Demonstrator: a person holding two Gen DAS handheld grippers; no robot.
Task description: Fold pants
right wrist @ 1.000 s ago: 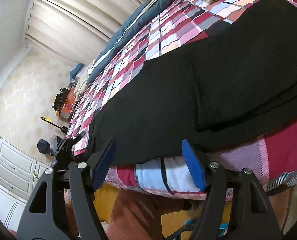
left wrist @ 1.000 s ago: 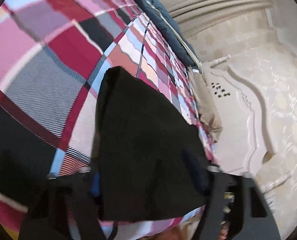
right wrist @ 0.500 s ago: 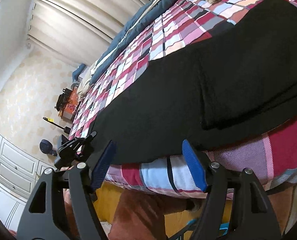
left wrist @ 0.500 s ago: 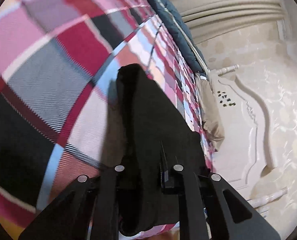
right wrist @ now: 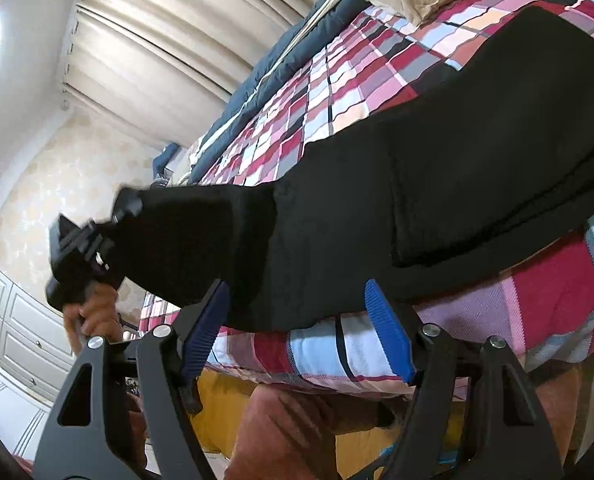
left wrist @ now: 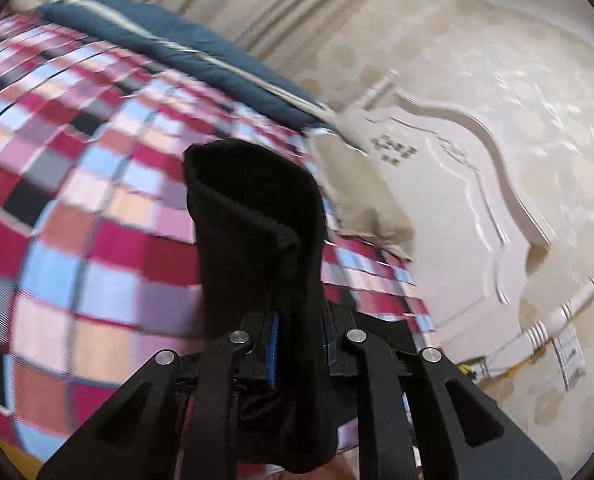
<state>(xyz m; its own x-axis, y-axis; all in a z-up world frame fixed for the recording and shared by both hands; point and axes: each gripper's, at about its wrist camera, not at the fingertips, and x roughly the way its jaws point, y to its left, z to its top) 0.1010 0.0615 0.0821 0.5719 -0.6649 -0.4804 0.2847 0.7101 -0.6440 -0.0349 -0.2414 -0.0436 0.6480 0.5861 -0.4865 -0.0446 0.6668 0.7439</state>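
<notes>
The black pants [right wrist: 437,184] lie lengthwise along the near edge of a plaid bed. My left gripper [left wrist: 299,340] is shut on the pants' leg end [left wrist: 257,232] and holds it lifted above the bedspread; the cloth stands up between the blue pads. In the right wrist view the left gripper [right wrist: 85,252] shows at the left, raised with the black cloth hanging from it. My right gripper [right wrist: 297,328] is open and empty, its blue pads [right wrist: 389,336] just below the pants' near edge at the bed's side.
The plaid bedspread [left wrist: 77,200] covers the bed. A dark blue quilt [left wrist: 201,60] lies along its far side and a beige pillow [left wrist: 369,196] by the white headboard [left wrist: 477,200]. Curtains [right wrist: 177,40] and white cabinets [right wrist: 9,312] stand beyond. The person's legs [right wrist: 297,420] are below the bed edge.
My left gripper closed on the pants' leg end and lifted it off the bed, swinging upward. My right gripper stayed open near the bed's edge.
</notes>
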